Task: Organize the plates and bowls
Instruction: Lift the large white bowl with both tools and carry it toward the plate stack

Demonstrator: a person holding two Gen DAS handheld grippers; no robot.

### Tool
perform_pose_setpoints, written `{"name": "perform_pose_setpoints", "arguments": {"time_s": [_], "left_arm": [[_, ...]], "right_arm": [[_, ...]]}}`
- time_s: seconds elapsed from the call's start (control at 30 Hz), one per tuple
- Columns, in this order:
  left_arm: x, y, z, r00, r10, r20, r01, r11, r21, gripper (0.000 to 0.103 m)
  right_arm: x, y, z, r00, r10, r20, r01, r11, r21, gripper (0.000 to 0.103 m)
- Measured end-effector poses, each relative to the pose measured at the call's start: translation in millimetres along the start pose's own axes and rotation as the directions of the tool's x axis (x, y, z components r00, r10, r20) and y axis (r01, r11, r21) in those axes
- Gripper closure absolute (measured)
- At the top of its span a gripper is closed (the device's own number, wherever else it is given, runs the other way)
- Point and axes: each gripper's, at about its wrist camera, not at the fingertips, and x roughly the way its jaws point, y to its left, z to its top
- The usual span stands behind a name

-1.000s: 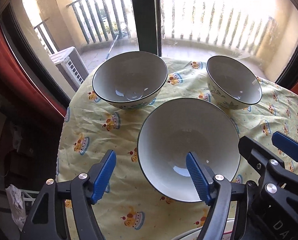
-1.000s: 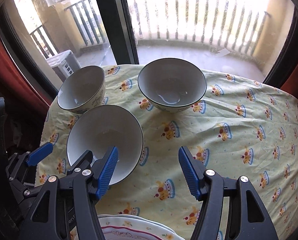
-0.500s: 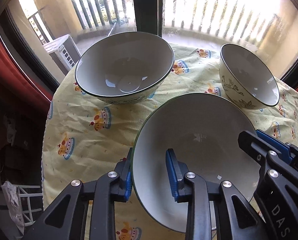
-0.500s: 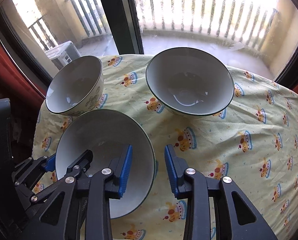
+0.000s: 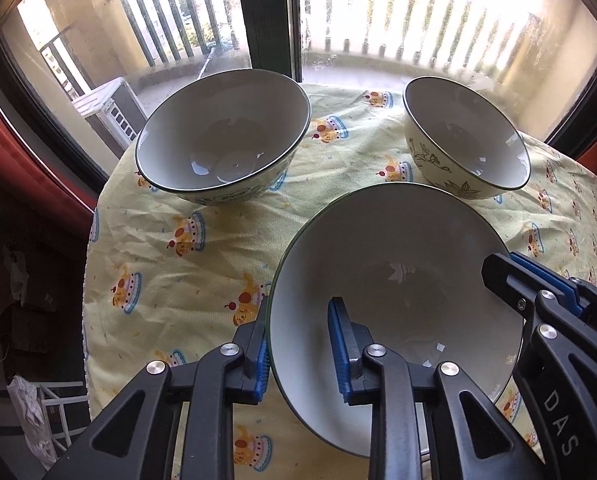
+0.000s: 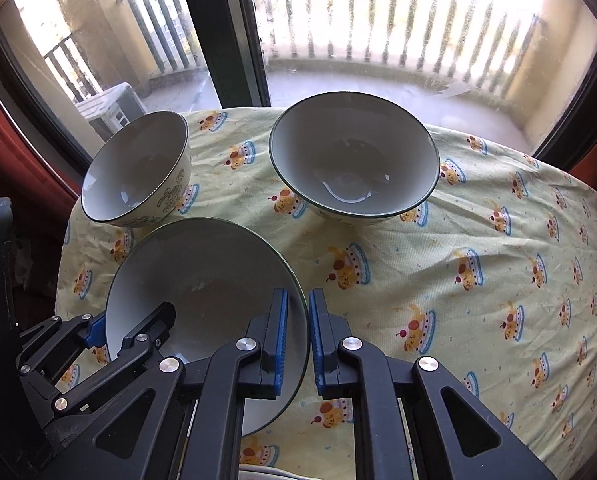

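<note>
Bowls on a round surface point(image 5: 218, 264) draped in a yellow cartoon-print cloth, set before a balcony window; read from left to right in the left wrist view. At far left, a wide bowl with a dark rim point(image 5: 223, 136) stands upright and apart from the others; in the near centre, the large shallow bowl point(image 5: 394, 300), white inside with a thin green rim, is the one in hand; at far right, a smaller, deeper bowl with a leaf pattern point(image 5: 466, 140) stands just behind it. The left hand-held gripper point(image 5: 298, 352) is closed on the near-left wall of the large shallow bowl, one blue pad outside and one inside; the right hand-held gripper point(image 6: 296, 336) is closed on the opposite rim, its pads pressed to either side of the thin wall. Both sets of jaws have just been closing, with the bowl's wall between them. Whether the bowl's foot touches the cloth cannot be told. The bowl looks like glazed ceramic: rigid, moderately heavy, smooth and thus slippery under the pads, and likely to chip or break if dropped or knocked against its neighbours. The rim offers the only purchase, and two opposed grips, as here, should keep it level.
</note>
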Motion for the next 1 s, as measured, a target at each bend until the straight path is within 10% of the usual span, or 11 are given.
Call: {"name": "perform_pose_setpoints", "arguments": {"time_s": [1.0], "left_arm": [[-80, -134, -86, 0.991, -0.114, 0.064, 0.096, 0.969, 0.229, 0.074]], "right_arm": [[-114, -110, -121, 0.987, -0.138, 0.077, 0.119, 0.969, 0.216, 0.089]]}}
